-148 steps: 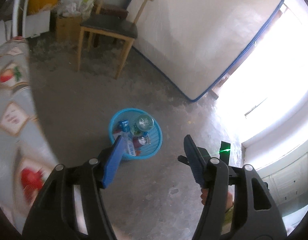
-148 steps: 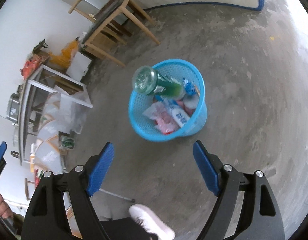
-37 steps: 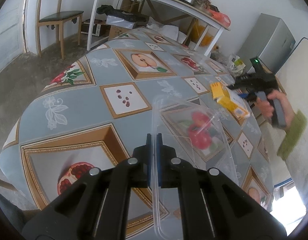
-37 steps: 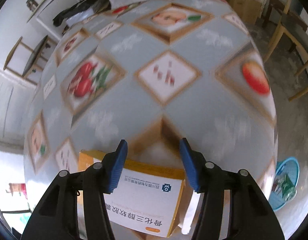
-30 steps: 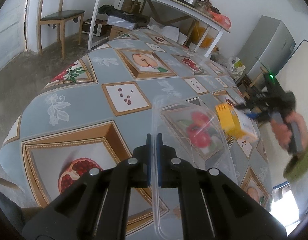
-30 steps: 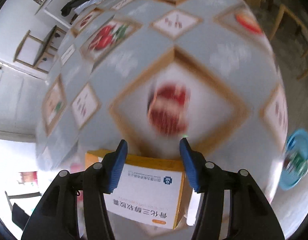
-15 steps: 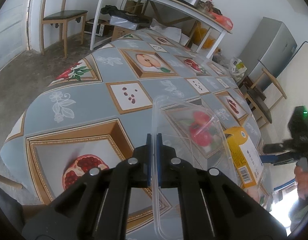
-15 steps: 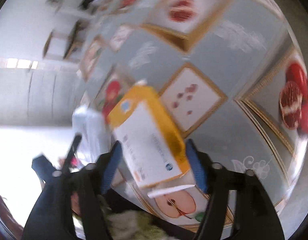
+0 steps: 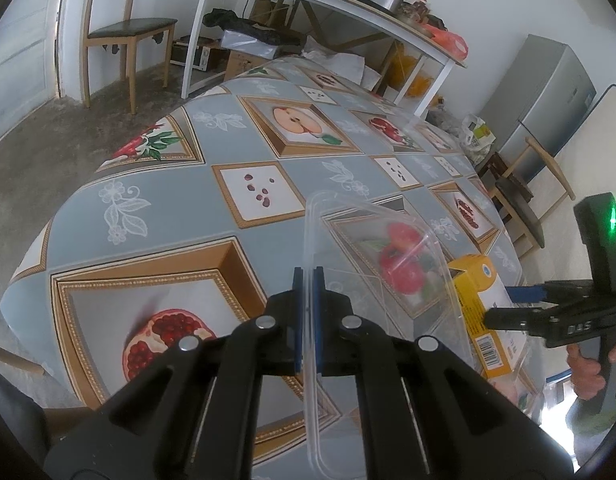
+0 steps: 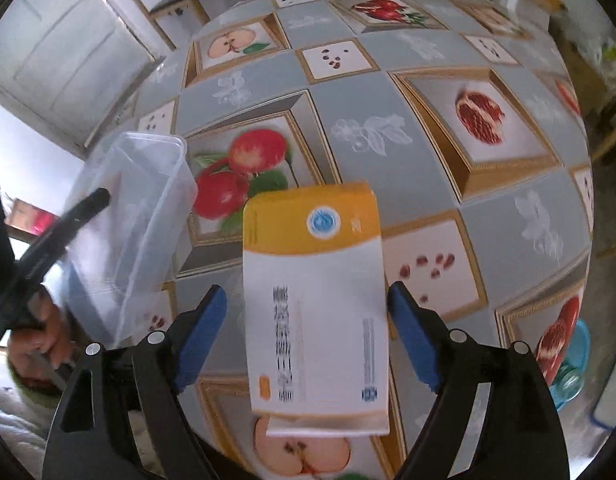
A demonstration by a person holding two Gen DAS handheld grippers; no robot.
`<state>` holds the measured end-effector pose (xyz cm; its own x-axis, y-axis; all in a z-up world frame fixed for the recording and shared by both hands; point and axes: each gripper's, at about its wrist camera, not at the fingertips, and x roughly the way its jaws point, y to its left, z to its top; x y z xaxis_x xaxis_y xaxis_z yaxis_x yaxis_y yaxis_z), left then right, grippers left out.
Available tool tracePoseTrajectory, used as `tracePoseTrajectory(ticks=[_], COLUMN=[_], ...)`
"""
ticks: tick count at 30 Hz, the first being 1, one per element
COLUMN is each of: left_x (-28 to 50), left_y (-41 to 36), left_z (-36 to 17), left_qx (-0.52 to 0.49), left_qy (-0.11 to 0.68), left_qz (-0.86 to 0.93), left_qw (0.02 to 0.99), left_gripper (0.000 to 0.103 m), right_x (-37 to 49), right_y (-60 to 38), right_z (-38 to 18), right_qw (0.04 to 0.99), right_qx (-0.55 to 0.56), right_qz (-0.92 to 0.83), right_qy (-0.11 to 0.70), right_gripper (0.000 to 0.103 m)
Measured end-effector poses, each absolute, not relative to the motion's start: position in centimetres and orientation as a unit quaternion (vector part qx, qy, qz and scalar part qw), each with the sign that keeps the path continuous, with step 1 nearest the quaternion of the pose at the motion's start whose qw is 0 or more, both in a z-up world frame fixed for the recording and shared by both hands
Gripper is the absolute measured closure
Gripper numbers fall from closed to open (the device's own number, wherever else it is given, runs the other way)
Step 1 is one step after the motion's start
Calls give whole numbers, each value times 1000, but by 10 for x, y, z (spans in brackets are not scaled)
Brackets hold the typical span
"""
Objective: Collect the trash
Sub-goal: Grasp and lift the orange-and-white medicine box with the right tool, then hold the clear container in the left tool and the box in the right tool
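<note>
Yellow-and-white cardboard carton lies between the blue pads of the right gripper, above the fruit-patterned grey tablecloth. Right jaws have just been opening: there is a clear gap at the left pad, while the right pad sits at the carton's edge, contact uncertain. Judged released or nearly so; whether the carton rests on the cloth or is mid-drop cannot be told. In the left wrist view the carton shows just beside the far wall of the clear rectangular plastic container, apparently outside it.

The left gripper is clamped tight on the container's near wall, holding it tilted over the table.

Risks:
- If the carton is meant for the container, it may miss and land beside it, since the carton sits off the container's opening.
- With the pads spread, the carton is unsupported; it could tip flat or slide toward the near table edge.
- The container wall is thin and held at one spot only; a knock from the carton or right gripper could twist it in the pads.

Room: table centre and far side are bare and open. The near edge is close under both grippers. The blue mesh plastic basket with trash sits on the floor off the table's right edge, with clear floor around it.
</note>
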<state>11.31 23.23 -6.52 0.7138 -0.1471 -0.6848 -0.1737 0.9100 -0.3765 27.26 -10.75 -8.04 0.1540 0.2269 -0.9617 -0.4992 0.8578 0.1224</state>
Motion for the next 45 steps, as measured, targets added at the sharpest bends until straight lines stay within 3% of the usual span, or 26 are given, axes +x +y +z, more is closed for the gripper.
tracePoseTrajectory(ticks=[8, 18, 45], left_x=[113, 113, 96], left_y=[233, 234, 229], left_z=[-65, -65, -40], left_qx=[-213, -215, -239], left_qy=[378, 377, 336], left_qz=[7, 6, -11], left_qw=[901, 901, 911], left_gripper=[100, 100, 101], right_x=[283, 277, 263], right_y=[-103, -107, -125], right_z=[-92, -90, -40], right_qw=[747, 761, 800], right_qx=[-108, -117, -64], right_qz=[226, 210, 203], right_qy=[616, 603, 562], right_gripper=[23, 33, 34])
